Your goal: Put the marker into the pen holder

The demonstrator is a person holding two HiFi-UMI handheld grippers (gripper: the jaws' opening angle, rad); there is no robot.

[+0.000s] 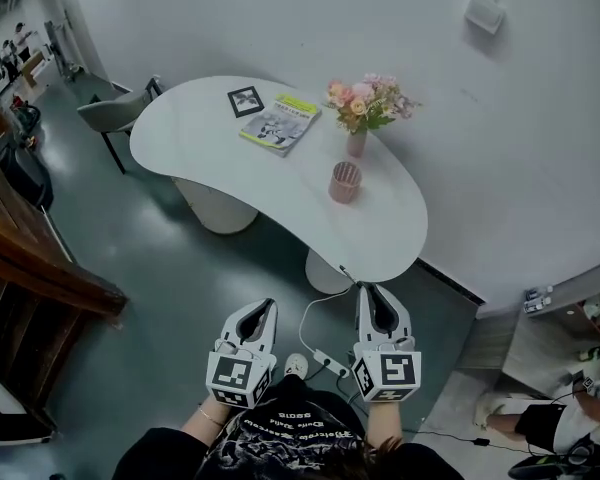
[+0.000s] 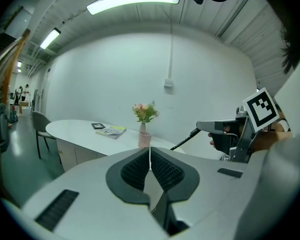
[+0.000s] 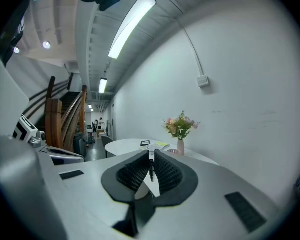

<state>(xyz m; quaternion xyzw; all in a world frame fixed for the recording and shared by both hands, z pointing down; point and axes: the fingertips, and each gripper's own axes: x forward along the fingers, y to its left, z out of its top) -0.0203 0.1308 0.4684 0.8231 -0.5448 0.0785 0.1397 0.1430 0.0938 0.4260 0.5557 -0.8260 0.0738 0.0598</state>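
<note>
We carry a marker [image 2: 184, 139] in the right gripper [image 3: 150, 153], short of the table [image 1: 210, 138].
Its fingers [image 3: 133, 172] pinch the marker narrowly; the left gripper [image 2: 150, 151] is closed, empty. Far ahead of the fingers stands the pen holder [image 1: 345, 182], beside a flower vase [image 1: 357, 144]. We judge a loose pinch could tilt the marker, missing the rim or toppling the flower vase.

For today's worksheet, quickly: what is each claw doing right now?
Left claw: closed, empty.
Right claw: closed on the marker.
</note>
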